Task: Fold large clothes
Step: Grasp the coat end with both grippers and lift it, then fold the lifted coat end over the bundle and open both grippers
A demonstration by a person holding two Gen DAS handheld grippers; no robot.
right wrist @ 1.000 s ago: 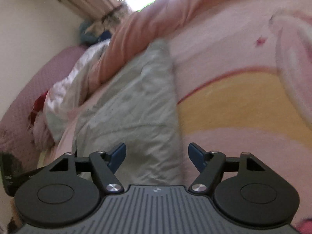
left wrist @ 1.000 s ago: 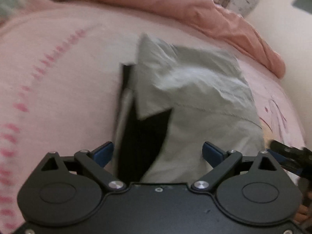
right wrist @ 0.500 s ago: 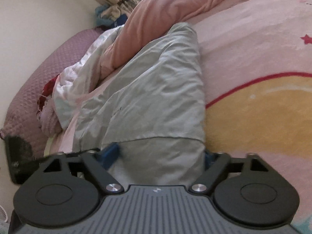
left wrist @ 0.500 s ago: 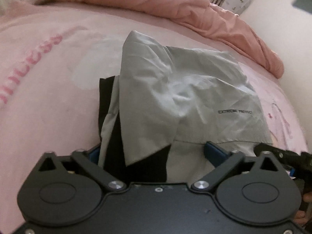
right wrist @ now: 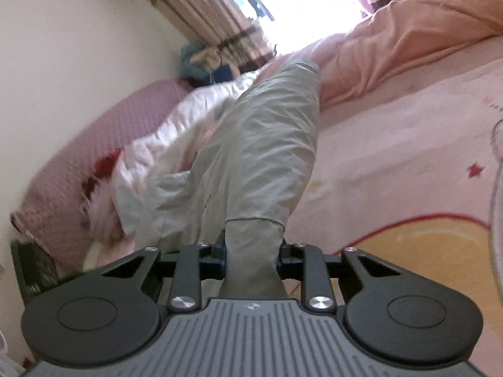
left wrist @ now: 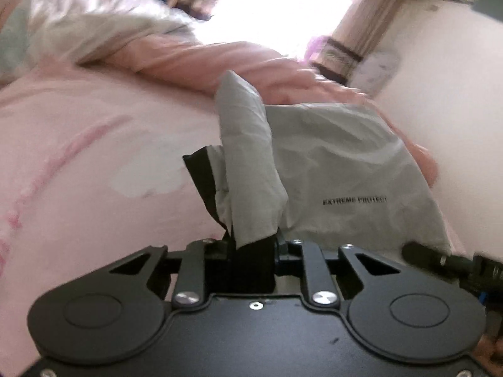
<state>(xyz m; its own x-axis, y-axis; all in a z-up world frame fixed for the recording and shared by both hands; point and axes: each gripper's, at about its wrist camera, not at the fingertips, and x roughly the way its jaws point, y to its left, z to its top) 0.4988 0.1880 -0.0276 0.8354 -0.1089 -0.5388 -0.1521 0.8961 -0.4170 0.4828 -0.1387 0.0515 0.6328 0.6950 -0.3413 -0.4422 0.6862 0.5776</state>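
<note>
Left wrist: left tongs pinched on grey jacket edge over bed, right tongs clamped on hem; thin, slick, floppy fabric, likely light, best gripped at corners.

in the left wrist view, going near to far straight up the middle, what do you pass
left gripper shut on the grey garment → pink duvet → bright window
</note>
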